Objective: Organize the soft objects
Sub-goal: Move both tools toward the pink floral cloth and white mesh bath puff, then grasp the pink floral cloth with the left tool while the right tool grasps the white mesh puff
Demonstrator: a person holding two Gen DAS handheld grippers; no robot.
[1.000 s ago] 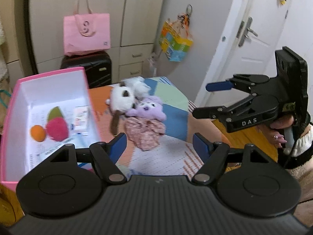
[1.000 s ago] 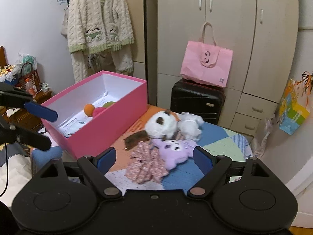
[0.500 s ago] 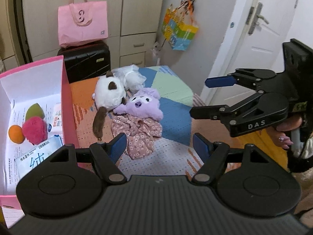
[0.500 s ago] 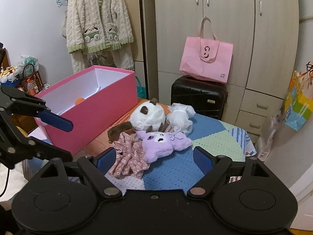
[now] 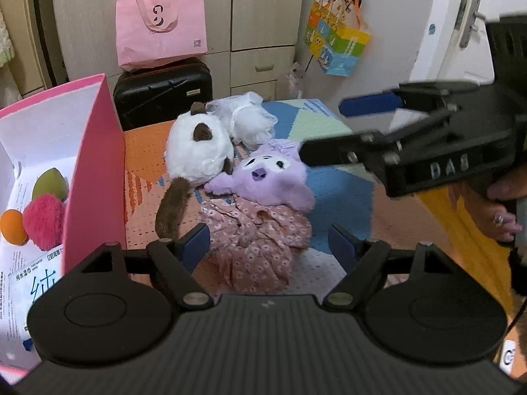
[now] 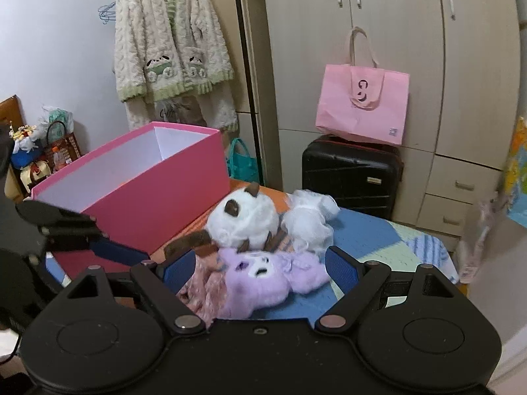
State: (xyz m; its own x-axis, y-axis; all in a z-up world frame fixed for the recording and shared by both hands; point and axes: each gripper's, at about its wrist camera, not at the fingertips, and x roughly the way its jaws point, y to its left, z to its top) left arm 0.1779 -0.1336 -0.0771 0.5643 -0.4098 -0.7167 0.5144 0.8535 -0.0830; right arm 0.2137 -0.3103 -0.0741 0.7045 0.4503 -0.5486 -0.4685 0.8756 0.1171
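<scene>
A purple plush (image 5: 273, 177) (image 6: 263, 276), a white-and-brown plush cat (image 5: 197, 148) (image 6: 247, 220), a white frilly cloth (image 5: 250, 118) (image 6: 309, 217) and a pink floral cloth (image 5: 260, 243) (image 6: 204, 283) lie together on a patchwork table (image 5: 339, 191). My left gripper (image 5: 270, 247) is open, just above the floral cloth. My right gripper (image 6: 260, 266) is open, with the purple plush between its fingers; it also shows in the left wrist view (image 5: 332, 131). A pink box (image 5: 92, 171) (image 6: 148, 184) stands at the left.
The box holds a pink pompom (image 5: 42, 220), an orange ball (image 5: 13, 227), a green sponge (image 5: 49, 187) and a wipes pack (image 5: 36, 283). A black suitcase (image 5: 164, 92) with a pink bag (image 5: 161, 26) stands behind the table.
Both grippers have moved closer to the pile of soft things. The right gripper has come down around the purple plush. Both stay open.
</scene>
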